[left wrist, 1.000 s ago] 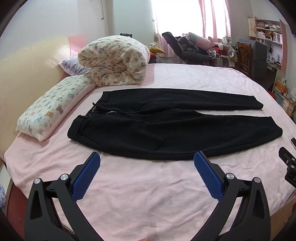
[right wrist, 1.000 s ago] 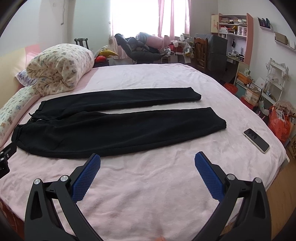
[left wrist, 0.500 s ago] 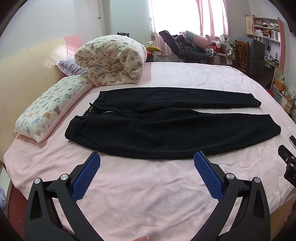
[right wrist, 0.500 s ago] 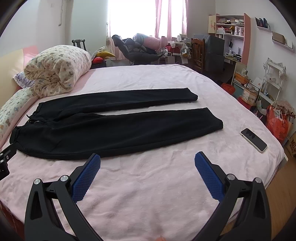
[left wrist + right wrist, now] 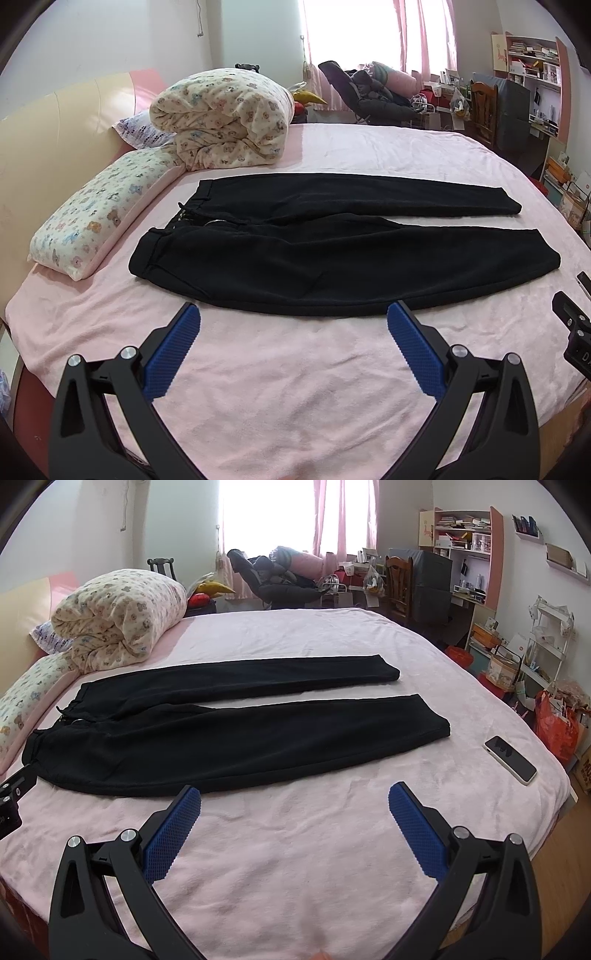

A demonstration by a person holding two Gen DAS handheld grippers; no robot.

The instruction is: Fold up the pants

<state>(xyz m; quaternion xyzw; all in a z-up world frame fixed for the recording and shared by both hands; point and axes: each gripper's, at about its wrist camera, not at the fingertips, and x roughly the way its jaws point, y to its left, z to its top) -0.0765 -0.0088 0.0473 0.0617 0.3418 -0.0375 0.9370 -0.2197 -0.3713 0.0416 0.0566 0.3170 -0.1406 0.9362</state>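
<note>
**Pre-grasp: risk of a one-layer pinch**

Both tongs, left (image 5: 293, 314) and right (image 5: 294, 793), gaped wide and held nothing. Pants (image 5: 325, 251) lay flat mid-bed (image 5: 280, 387), legs apart, waistband left. Thick fleece: a shallow bite would likely catch only the top layer and skew the fold. Phone (image 5: 510, 759) near the right cuff could get dragged.

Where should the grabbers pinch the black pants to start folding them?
Probably the near leg's long edge of the black pants, approached from the bedside. It lies flat, closest to both open hand-held grippers, left and right.

You get bright daylight from the blown-out window (image 5: 273, 513); sharp focus, fisheye bending, dark vignetted corners.
</note>
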